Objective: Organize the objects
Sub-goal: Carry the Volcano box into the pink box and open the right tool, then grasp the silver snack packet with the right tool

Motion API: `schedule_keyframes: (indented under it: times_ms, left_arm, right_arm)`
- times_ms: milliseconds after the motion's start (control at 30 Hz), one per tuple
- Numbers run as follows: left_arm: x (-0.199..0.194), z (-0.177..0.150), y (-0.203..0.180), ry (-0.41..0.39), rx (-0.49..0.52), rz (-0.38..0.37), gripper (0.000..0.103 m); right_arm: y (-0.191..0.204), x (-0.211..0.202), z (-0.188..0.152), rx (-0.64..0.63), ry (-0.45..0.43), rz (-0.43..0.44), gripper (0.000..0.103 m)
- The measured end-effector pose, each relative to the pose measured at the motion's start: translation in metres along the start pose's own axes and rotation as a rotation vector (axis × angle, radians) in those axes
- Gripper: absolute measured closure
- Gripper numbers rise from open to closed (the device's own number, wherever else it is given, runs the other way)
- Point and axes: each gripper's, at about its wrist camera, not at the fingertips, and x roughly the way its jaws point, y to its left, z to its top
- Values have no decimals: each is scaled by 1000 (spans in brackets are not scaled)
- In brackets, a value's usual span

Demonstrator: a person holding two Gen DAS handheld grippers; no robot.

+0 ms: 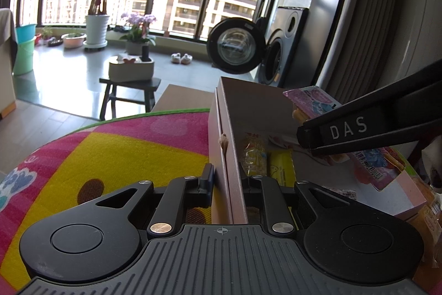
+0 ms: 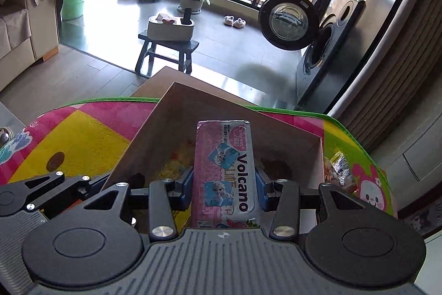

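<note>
A colourful play mat (image 2: 83, 134) with pink, yellow and green patches fills the lower left of both views and runs behind the box to the right edge of the right wrist view. On it stands an open cardboard box (image 2: 138, 145), light brown, its near wall rising through the centre of the left wrist view (image 1: 223, 151).

The left gripper (image 1: 225, 181) sits at the bottom centre of its own view, its two fingers clamped on that box wall, one finger outside over the mat and the other inside the box. In the right wrist view the same gripper shows at the lower left edge (image 2: 91, 181), against the box's left wall.

The right gripper (image 2: 223, 184) is closed on a pink snack pack (image 2: 225, 170) printed "Volcano" with cartoon pictures, held upright between blue-padded fingers in the middle of the frame, above the box's interior. In the left wrist view this gripper enters from the right edge as a black bar marked "DAS" (image 1: 306, 137), with the pink pack (image 1: 312, 98) sticking out above and below it.

Inside the box, at centre of the left wrist view, lie a clear bag of yellow snacks (image 1: 252, 156) and, just beside it, a yellow packet (image 1: 281, 167).

A small wrapped snack (image 2: 341, 167) lies on the mat just outside the box's right wall, at centre right of the right wrist view.
</note>
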Motion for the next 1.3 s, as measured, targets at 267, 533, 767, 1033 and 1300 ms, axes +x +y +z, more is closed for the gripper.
schedule_keyframes:
  times_ms: [267, 533, 767, 1033, 1300]
  left_arm:
    - [0, 0, 0, 0, 0, 0, 86]
    - [0, -1, 1, 0, 1, 1, 86]
    - [0, -1, 0, -1, 1, 2, 86]
    - [0, -1, -2, -4, 1, 5, 86]
    - [1, -2, -1, -7, 3, 8, 86]
  right_arm:
    - [-2, 18, 0, -16, 7, -20, 59]
    - [-14, 9, -3, 7, -20, -7, 51]
    - [-69, -30, -16, 101, -89, 13, 36]
    - [-175, -34, -22, 237, -88, -109, 27]
    - [-204, 75, -14, 340, 61, -23, 24]
